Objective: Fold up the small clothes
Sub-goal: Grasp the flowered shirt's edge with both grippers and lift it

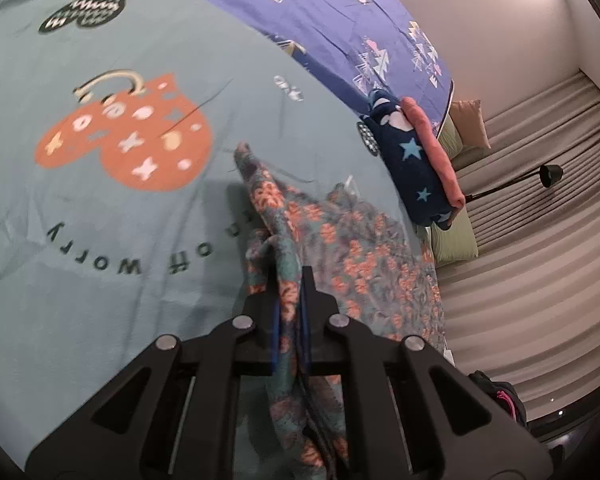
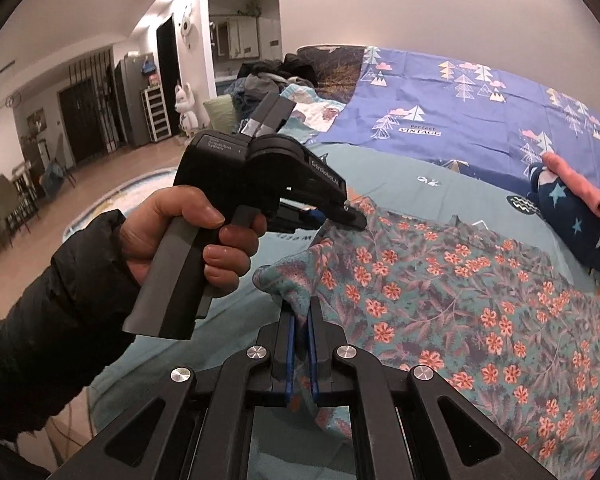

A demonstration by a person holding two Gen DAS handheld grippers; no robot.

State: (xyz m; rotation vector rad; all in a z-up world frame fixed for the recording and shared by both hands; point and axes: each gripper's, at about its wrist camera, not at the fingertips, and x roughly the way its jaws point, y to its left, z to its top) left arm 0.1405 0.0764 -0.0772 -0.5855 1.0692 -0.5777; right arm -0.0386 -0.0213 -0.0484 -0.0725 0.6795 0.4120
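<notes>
Closest in the right wrist view, the right gripper [image 2: 301, 312] has its two blue-lined fingers pinched almost together on a corner of the teal cotton garment printed with orange flowers [image 2: 460, 300], a small fold of the cloth sticking up between them. In the left wrist view the left gripper [image 1: 290, 280] is likewise closed down on a bunched edge of the same floral garment [image 1: 352, 256], with cloth hanging through the narrow gap and trailing below the fingers. From the right wrist view the person's left hand [image 2: 188, 240], coming out of a black padded sleeve [image 2: 60, 312], grips the grey handle of the left device, whose black nose touches the far edge of the garment. The rest of the garment lies spread on the bed, on a teal bedsheet printed with an orange heart and dark lettering [image 1: 100, 220]. Just beyond it, near the bed's edge, sits a folded navy fleece with pale blue stars [image 1: 412, 160] with a folded pink cloth [image 1: 432, 148] lying on top of it. Farther back, a blue sheet patterned with white trees [image 2: 460, 112] covers the bed. Past the bed, pale pleated curtains [image 1: 540, 208] hang by a black lamp [image 1: 550, 174].
</notes>
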